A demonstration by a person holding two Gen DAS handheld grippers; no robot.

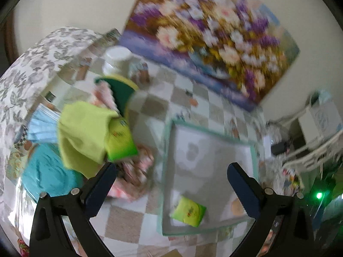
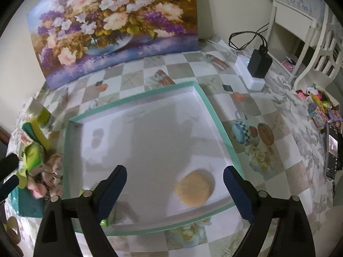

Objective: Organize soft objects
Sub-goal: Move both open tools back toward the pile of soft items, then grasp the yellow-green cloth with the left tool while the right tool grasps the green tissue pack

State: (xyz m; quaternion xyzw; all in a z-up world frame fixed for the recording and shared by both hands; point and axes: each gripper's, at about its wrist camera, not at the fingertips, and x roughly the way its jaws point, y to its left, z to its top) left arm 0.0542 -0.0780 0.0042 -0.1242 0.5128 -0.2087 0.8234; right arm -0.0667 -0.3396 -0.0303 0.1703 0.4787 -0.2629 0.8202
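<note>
A shallow white tray with a teal rim [image 1: 169, 171] [image 2: 205, 105] lies on the checked tablecloth. In it are a green tissue pack [image 1: 188, 212] and a round orange puff [image 2: 195, 189]. My left gripper [image 1: 172, 167] hangs open above the tray's left part, nothing between its fingers. My right gripper [image 2: 174, 169] is open over the tray; the puff lies below, nearer the right finger, untouched. Left of the tray is a heap: yellow-green cloth [image 1: 83, 137], another green pack [image 1: 121, 139] [image 2: 32, 156], green-and-yellow sponge [image 1: 123, 94] [image 2: 36, 132], pink cloth [image 1: 137, 171] [image 2: 51, 182], blue mask [image 1: 42, 126], teal cloth [image 1: 47, 173].
A flower painting [image 2: 115, 25] leans on the wall behind the tray. A white jar [image 1: 116, 61] stands beyond the heap. At the right are a black charger [image 2: 259, 63] on a white box, a phone [image 2: 333, 152], small toys [image 2: 317, 107] and a white chair [image 2: 321, 42].
</note>
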